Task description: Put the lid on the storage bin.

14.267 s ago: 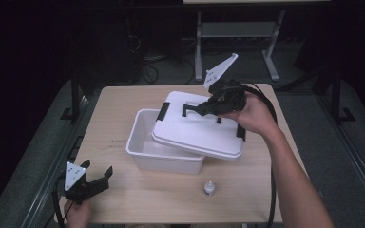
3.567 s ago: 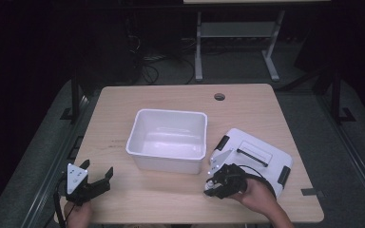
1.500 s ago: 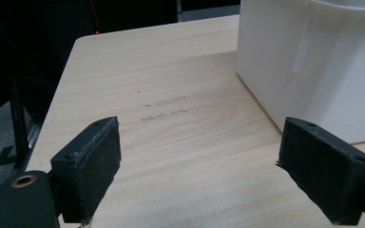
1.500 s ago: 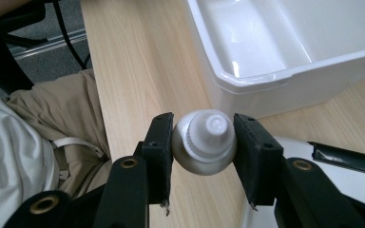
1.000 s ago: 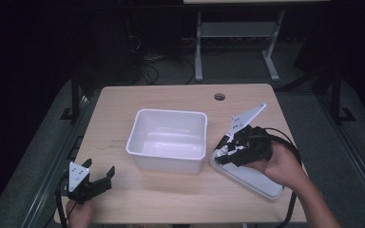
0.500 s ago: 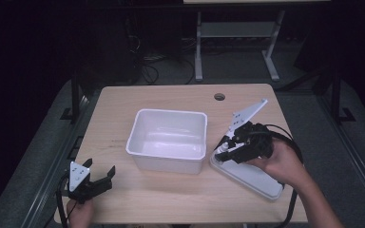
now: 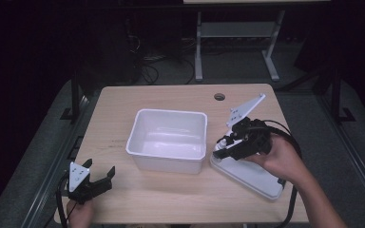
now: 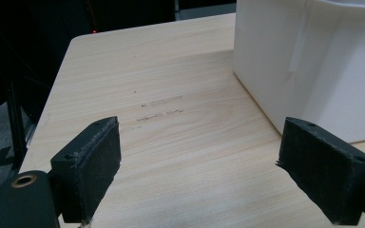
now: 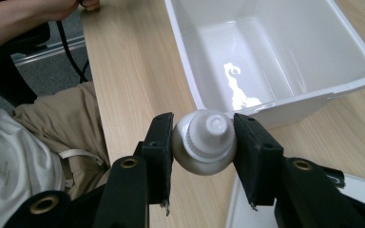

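While the right gripper (image 9: 203, 142), jaws part-closed on a small white bottle (image 9: 204, 141) just right of the white tub (image 7: 167, 138), grips only its rounded cap end, item may slip onto the lid (image 7: 249, 173); left gripper (image 8: 214, 171) wide open, empty.

A small white capped bottle (image 9: 203, 141) sits clamped between 2 black jaws beside the white bin (image 9: 356, 47).

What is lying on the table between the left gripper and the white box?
Nothing: in the left gripper view, only bare wooden table lies between the open left gripper and the white box.
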`<move>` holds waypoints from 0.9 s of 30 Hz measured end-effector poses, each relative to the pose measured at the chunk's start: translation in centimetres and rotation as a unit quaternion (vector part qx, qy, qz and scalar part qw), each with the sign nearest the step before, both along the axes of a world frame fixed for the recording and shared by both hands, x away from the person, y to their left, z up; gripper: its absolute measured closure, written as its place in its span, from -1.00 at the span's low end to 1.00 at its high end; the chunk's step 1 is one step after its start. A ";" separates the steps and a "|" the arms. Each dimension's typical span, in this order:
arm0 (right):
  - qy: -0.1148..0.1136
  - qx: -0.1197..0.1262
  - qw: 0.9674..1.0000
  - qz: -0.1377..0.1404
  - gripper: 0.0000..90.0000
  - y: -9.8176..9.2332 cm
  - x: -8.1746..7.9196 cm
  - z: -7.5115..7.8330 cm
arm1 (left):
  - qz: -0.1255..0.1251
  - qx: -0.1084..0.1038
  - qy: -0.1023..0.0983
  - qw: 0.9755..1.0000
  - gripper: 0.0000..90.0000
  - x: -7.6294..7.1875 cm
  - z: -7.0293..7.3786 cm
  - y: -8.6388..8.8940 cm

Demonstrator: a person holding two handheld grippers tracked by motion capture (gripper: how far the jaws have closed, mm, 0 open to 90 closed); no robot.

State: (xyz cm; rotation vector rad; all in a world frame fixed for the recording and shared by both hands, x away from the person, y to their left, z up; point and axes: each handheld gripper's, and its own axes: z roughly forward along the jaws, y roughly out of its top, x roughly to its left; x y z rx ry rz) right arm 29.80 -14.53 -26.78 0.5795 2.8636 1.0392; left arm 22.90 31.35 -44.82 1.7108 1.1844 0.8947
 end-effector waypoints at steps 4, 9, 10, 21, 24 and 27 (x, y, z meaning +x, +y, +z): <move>0.000 0.004 1.000 0.002 0.33 0.2 0.3 0.2 | 0.002 0.001 0.001 1.000 -0.71 0.0 0.0 0.1; 0.000 0.009 1.000 0.006 0.33 0.7 0.7 0.5 | 0.000 0.001 0.000 1.000 -0.71 0.0 0.0 0.1; 0.000 0.007 1.000 0.005 0.33 0.7 0.7 0.6 | 0.001 0.001 0.000 1.000 -0.71 0.0 0.0 0.1; -0.004 -0.001 1.000 0.017 0.33 2.1 1.1 1.5 | -0.002 0.000 0.002 1.000 -0.71 0.0 0.0 0.0; -0.005 -0.003 1.000 0.019 0.33 2.5 1.4 1.7 | 0.000 0.002 0.001 1.000 -0.71 0.0 0.0 0.1; -0.004 -0.006 1.000 0.021 0.33 3.0 1.7 1.8 | 0.001 -0.002 0.000 1.000 -0.71 0.0 0.0 0.1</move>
